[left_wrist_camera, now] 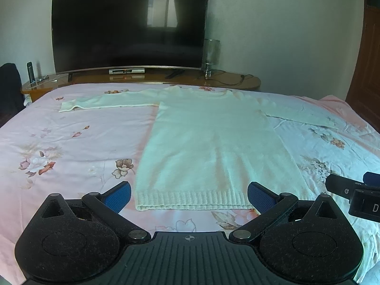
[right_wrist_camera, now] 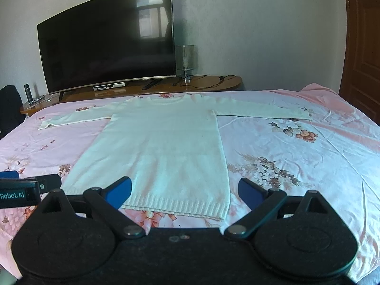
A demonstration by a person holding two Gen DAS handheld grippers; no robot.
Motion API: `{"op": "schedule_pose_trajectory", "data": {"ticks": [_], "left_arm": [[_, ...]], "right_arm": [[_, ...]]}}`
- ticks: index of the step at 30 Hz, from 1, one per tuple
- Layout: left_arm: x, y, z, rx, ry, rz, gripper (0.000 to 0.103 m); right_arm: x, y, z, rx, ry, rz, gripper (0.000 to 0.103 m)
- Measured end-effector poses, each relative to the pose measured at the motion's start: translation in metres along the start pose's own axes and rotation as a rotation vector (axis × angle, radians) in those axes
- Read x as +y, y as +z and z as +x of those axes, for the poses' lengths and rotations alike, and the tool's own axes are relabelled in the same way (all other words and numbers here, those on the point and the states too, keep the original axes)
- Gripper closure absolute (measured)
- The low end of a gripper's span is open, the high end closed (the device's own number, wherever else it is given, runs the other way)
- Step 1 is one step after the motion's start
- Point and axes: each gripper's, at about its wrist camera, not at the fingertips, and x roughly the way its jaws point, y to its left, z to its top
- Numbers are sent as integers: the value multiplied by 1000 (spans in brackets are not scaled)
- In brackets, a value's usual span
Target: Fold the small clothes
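Sweater (left_wrist_camera: 209, 142) lying flat mid-frame: soft, light knit, probably stretching. Left gripper (left_wrist_camera: 188, 196) and right gripper (right_wrist_camera: 185, 191) hovering spread wide, empty; pinching the ribbed hem (left_wrist_camera: 194, 201) looks best.

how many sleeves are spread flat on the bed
2: one sleeve stretches toward the bed's left side, the other sleeve toward its right, both attached to the white sweater.

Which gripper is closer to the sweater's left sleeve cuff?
Left. The left gripper sits at the hem's left part, on the cuff's side; the right gripper is at the hem's right part, farther away.
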Motion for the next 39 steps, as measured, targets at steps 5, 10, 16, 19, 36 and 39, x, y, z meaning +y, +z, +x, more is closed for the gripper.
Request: {"op": "schedule_pose_trajectory", "data": {"ticks": [5,10,16,19,36,39], "left_arm": [[0,0,2,2,4,-2,0],[2,-2,3,5,1,-2,0],[3,-3,3,3,-1,0,0],[3,-3,3,1,-2,1,0],[-3,-2,8,6,-4,11,0],[-3,-2,8,6,-3,12,0]], "right_arm": [[0,-1,2,2,3,-3,7],[-1,-1,2,4,3,-4,7],[0,-1,2,3,0,-5,7],[0,-1,1,1,-3,-3,7],[1,-1,1,2,-11,-3,7],[2,-1,2,2,-11,-2,7]]}}
